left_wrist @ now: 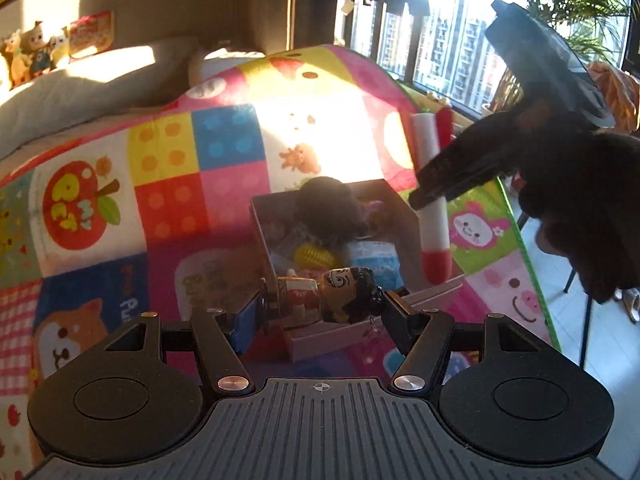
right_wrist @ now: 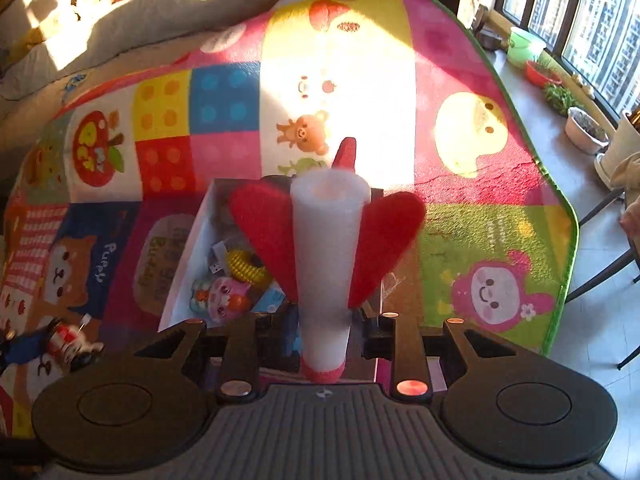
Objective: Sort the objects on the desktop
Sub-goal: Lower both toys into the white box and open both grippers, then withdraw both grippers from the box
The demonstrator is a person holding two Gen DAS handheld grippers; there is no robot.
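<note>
My left gripper (left_wrist: 324, 304) is shut on a toy figure (left_wrist: 328, 294) with black hair, held sideways over the near edge of an open cardboard box (left_wrist: 394, 204). My right gripper (right_wrist: 324, 328) is shut on a white foam rocket (right_wrist: 326, 256) with red fins and a red tip, held above the same box (right_wrist: 182, 264). In the left wrist view the rocket (left_wrist: 430, 216) hangs nose down over the box's right side, under the right gripper (left_wrist: 460, 172). The box holds a yellow corn toy (left_wrist: 314, 256), a dark fuzzy ball (left_wrist: 328, 208) and other small toys.
The box sits on a bright patchwork play mat (right_wrist: 224, 104) covering the table. The mat's right edge (right_wrist: 568, 216) drops to a tiled floor. Plant pots (right_wrist: 586, 130) line a window sill at the right. A grey cushion (left_wrist: 80, 84) and plush toys (left_wrist: 32, 52) lie behind.
</note>
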